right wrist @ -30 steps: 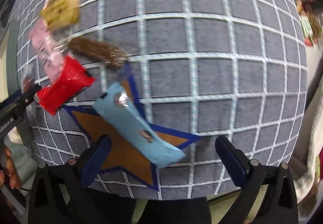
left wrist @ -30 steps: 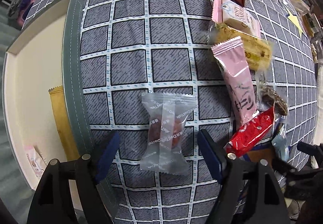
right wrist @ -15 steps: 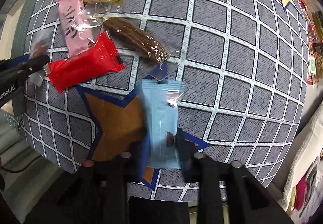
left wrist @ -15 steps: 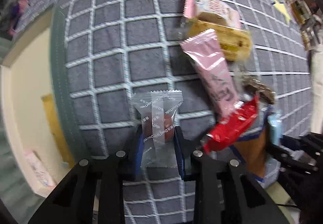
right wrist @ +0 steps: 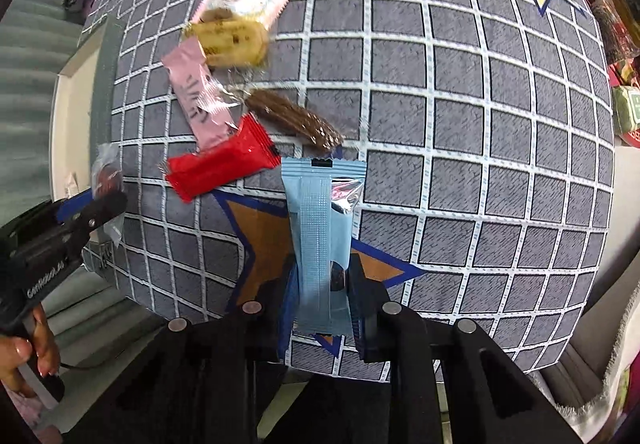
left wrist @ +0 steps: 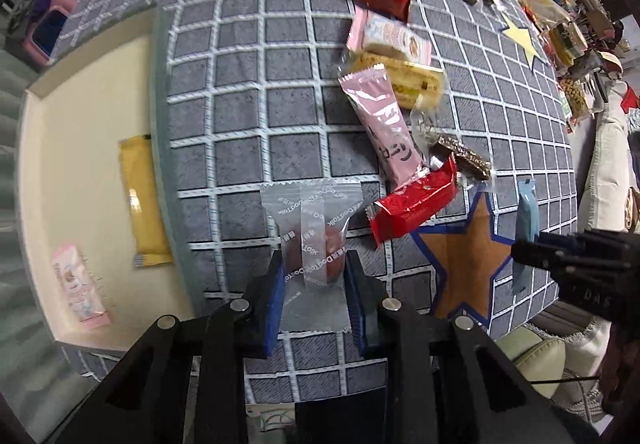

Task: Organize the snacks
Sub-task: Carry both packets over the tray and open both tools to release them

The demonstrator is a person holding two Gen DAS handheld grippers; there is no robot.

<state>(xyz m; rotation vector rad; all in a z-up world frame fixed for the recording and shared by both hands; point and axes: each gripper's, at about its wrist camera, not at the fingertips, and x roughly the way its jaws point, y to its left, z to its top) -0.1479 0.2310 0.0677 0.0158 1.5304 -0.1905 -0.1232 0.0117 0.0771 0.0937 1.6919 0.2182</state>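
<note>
While the left gripper [left wrist: 314,286] is clamped on the clear packet [left wrist: 310,240] and the right gripper [right wrist: 322,298] on the blue packet [right wrist: 320,240], both packets are held above the checked cloth [right wrist: 460,131]. Each is pinched only at its lower part — slippery film could slide free if swung quickly toward the cream tray [left wrist: 80,147], and a drop might be caused among the red packet [left wrist: 414,203] and its neighbours.

Even, soft daylight fills both views, with shadows faint. Strong fisheye bulge bends the checked mat [left wrist: 280,55] toward dark corners. Glare streaks the red wrapper [right wrist: 224,163]; the cookie pack [right wrist: 234,37] smears with motion blur.
</note>
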